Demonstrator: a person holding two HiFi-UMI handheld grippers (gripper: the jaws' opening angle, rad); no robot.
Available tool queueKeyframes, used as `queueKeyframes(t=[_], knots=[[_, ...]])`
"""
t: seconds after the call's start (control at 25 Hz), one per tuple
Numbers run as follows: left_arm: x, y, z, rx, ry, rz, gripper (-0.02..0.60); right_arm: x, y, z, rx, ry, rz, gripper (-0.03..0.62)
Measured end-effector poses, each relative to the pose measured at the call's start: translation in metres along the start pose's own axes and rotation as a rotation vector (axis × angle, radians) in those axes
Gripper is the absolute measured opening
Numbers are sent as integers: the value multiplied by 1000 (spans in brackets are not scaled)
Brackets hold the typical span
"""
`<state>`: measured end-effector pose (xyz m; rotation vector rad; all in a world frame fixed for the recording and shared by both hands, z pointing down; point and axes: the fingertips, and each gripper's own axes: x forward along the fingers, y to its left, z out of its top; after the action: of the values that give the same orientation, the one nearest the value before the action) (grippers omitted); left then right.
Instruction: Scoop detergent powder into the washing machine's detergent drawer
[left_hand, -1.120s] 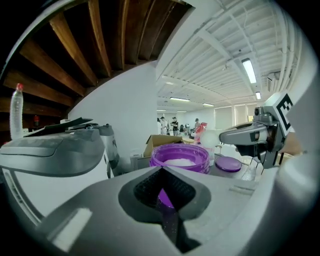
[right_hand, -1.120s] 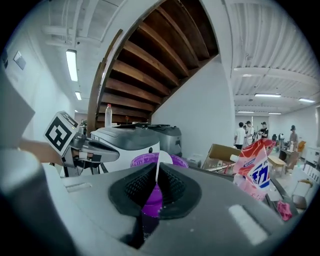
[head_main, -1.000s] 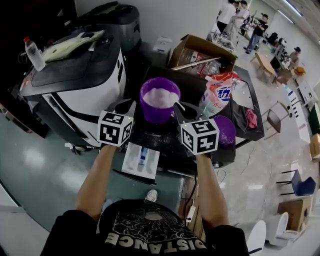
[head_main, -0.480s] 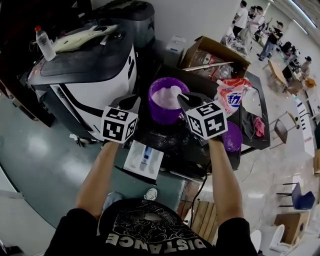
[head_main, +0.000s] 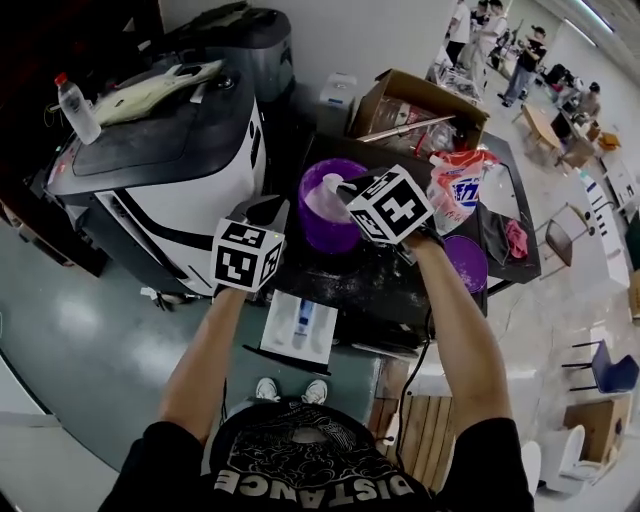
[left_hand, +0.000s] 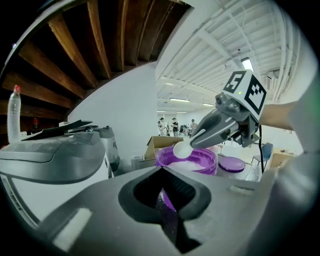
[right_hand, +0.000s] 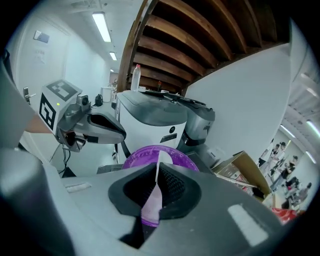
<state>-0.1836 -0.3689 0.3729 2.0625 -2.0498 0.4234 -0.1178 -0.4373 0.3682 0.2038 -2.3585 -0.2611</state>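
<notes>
A purple tub (head_main: 320, 235) of white detergent powder stands on a dark table beside the washing machine (head_main: 150, 175). My right gripper (head_main: 350, 186) is shut on a white spoon (left_hand: 182, 148), and the spoon's bowl hangs over the tub (left_hand: 202, 161). In the right gripper view the spoon's handle (right_hand: 158, 172) runs between the jaws toward the tub (right_hand: 134, 158). My left gripper (head_main: 272, 209) hovers at the tub's left side, shut on nothing. The white detergent drawer (head_main: 298, 326) stands pulled out below both grippers.
A red and white detergent bag (head_main: 455, 188) and a purple lid (head_main: 466, 260) lie right of the tub. A cardboard box (head_main: 420, 105) sits behind. A plastic bottle (head_main: 76, 106) stands on the machine. People stand far back at the right.
My right gripper has swung up and to the left with the spoon, from beside the lid to over the tub. The left gripper has barely moved.
</notes>
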Motion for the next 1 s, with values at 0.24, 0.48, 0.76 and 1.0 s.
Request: queueKeyframes(t=[0.24, 0.48, 0.76, 1.0], knots=[[2, 1, -3, 5, 2, -44, 2, 22, -6, -5, -55, 142, -17, 35], [4, 11, -8, 3, 3, -60, 2, 44, -8, -8, -100, 226, -23, 35], [8, 20, -9, -2, 0, -70, 2, 65, -9, -14, -131, 298, -14, 35], [11, 22, -13, -13, 3, -84, 2, 79, -5, -24, -108, 333, 24, 35]])
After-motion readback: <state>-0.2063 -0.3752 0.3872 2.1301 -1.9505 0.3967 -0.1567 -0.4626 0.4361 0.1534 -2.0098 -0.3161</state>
